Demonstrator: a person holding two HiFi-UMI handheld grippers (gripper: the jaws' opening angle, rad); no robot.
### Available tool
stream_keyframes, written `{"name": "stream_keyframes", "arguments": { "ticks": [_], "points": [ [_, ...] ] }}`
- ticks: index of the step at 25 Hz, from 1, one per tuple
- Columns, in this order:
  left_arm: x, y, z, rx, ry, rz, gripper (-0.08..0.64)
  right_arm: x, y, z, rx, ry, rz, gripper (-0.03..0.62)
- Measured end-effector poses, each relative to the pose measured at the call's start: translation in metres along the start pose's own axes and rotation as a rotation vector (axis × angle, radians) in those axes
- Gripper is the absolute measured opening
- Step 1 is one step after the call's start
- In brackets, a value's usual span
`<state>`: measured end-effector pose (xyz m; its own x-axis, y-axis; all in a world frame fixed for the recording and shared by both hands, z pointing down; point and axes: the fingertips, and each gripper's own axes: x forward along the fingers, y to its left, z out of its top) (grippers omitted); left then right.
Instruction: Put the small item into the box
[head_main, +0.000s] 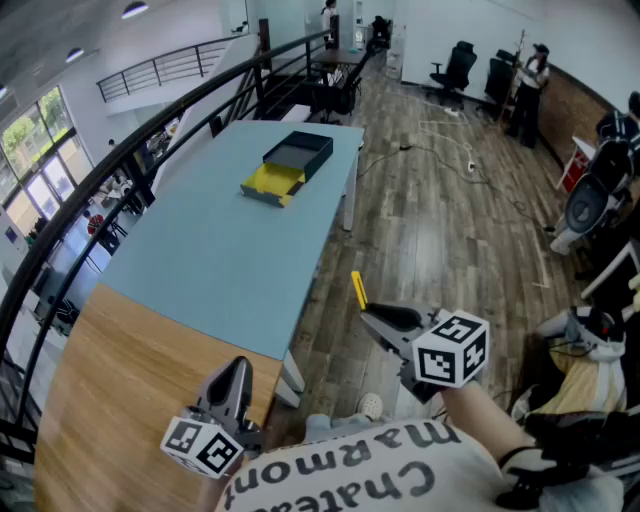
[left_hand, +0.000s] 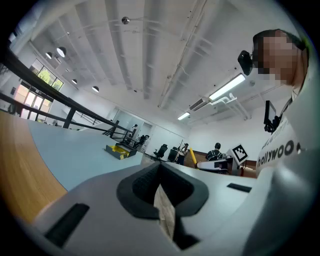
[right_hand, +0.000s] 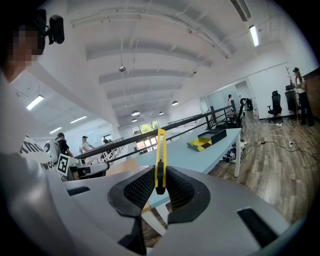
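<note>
A slim yellow utility knife (head_main: 358, 290) is clamped upright between the pads of my right gripper (head_main: 368, 314), which hangs over the wood floor just off the right edge of the light blue table (head_main: 220, 260). In the right gripper view the knife (right_hand: 160, 150) sticks up out of the right gripper (right_hand: 160, 176). The box (head_main: 285, 166), a dark lid beside a yellow-lined tray, lies at the table's far end, well ahead of both grippers; it shows small as the box (left_hand: 120, 150) and the box (right_hand: 207, 139). My left gripper (head_main: 235, 368) is shut with nothing in it, over a wooden tabletop (head_main: 120, 390).
A black railing (head_main: 120, 160) runs along the table's left side above a drop. Cables (head_main: 450, 150) trail over the floor to the right. Office chairs (head_main: 455, 65) and a standing person (head_main: 528, 85) are at the far right, and a white table leg (head_main: 349, 205) stands under the box end.
</note>
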<state>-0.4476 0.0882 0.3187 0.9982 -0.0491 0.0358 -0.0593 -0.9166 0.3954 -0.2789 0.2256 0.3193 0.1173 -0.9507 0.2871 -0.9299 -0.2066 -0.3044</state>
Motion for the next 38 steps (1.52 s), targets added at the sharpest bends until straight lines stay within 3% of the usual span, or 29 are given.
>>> {"name": "stream_keyframes", "arguments": {
  "ticks": [14, 21, 27, 32, 38],
  "points": [
    [0.001, 0.005, -0.02, -0.042, 0.068, -0.009, 0.001, 0.005, 0.006, -0.02, -0.007, 0.027, -0.015, 0.086],
    [0.044, 0.018, -0.01, -0.045, 0.029, 0.073, 0.002, 0.037, -0.052, 0.009, -0.014, 0.034, 0.026, 0.086],
    [0.118, 0.028, 0.0, -0.038, -0.011, 0.134, 0.002, 0.066, -0.111, 0.052, -0.074, 0.038, 0.135, 0.086],
    [0.184, 0.028, 0.002, -0.036, -0.056, 0.152, 0.002, 0.09, -0.159, 0.07, -0.138, 0.064, 0.199, 0.087],
    [0.238, 0.023, -0.011, -0.058, -0.057, 0.174, 0.002, 0.108, -0.208, 0.081, -0.138, 0.097, 0.239, 0.087]
  ]
}}
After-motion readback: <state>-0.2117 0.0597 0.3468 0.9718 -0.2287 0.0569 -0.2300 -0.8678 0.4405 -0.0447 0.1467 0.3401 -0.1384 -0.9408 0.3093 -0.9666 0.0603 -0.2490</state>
